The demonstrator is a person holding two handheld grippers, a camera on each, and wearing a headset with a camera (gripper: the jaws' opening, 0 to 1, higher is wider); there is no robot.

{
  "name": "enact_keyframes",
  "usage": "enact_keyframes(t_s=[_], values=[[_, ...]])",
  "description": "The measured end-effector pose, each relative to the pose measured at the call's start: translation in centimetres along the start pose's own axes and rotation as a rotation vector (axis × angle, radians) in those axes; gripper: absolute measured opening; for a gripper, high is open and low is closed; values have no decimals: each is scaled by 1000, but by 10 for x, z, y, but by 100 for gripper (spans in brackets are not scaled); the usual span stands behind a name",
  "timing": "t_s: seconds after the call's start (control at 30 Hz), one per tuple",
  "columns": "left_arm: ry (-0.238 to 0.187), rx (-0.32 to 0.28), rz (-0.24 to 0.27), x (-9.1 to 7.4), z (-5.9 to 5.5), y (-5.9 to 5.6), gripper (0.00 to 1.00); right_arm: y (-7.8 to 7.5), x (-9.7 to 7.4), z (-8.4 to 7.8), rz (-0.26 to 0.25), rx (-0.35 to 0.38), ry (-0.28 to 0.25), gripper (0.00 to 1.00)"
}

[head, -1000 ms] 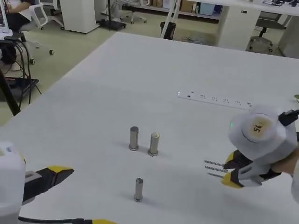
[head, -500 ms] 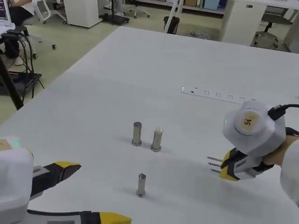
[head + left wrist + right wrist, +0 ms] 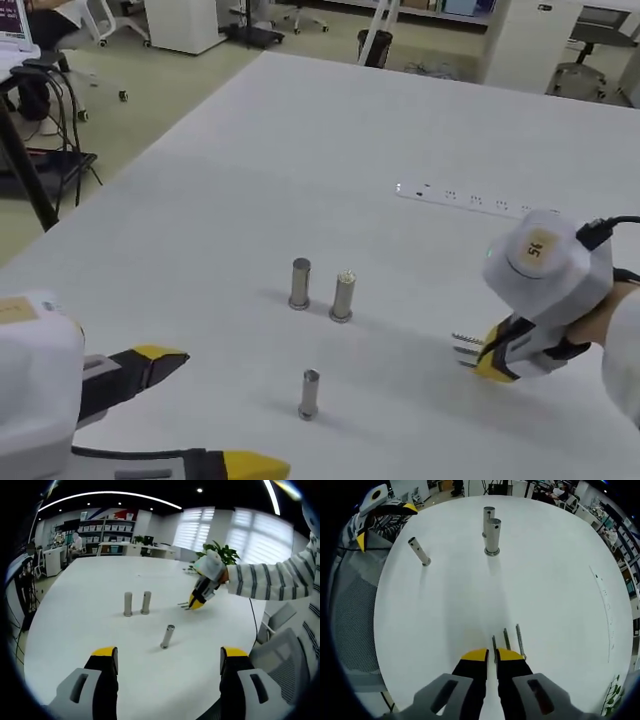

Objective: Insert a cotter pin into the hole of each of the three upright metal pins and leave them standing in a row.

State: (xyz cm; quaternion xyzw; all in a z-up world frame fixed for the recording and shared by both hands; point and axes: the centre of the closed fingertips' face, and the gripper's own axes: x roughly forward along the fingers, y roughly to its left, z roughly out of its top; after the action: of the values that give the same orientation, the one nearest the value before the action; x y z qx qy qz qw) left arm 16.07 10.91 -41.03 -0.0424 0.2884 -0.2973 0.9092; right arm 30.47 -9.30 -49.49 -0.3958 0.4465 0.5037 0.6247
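**Right claw bringing cotters toward three bare posts**

The right claw (image 3: 491, 656) is pinching narrow on a small bunch of cotters (image 3: 506, 639), with their thin legs poking out past its tips toward the posts. It is hanging low over the table (image 3: 200, 230), to the right of the posts and well apart from them. The left claw (image 3: 169, 655) is gaping wide at the near left and gripping nothing.

The posts are standing upright on the table. Two are standing just beside each other farther off, the left post (image 3: 300, 284) and the right post (image 3: 343, 297), and the near post (image 3: 310, 394) is standing alone.

This is looking like the approach to the first insertion. No post seems to be carrying a cotter yet, though the holes are too small to make out. The next move is calling for three things:
- working one cotter free of the bunch;
- lining its legs up with a post's cross hole;
- probably steadying that post with the left claw, since a sideways push could be tipping it.

Counting up:
- three posts;
- three metal legs showing at the right claw, most likely three cotters;
- two claws;
- one power strip (image 3: 465, 199), lying at the far right.
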Motion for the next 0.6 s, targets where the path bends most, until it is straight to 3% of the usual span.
enact_keyframes(t_s=[0.27, 0.3, 0.6], values=[[-8, 2, -6, 0, 1, -1, 79, -2, 4, -4, -1, -30, 8, 0], [-6, 4, -4, 0, 1, -1, 79, -1, 3, -7, -13, -1, 17, 0], [-6, 17, -8, -1, 5, -3, 79, 2, 1, -8, -37, -62, 5, 0]])
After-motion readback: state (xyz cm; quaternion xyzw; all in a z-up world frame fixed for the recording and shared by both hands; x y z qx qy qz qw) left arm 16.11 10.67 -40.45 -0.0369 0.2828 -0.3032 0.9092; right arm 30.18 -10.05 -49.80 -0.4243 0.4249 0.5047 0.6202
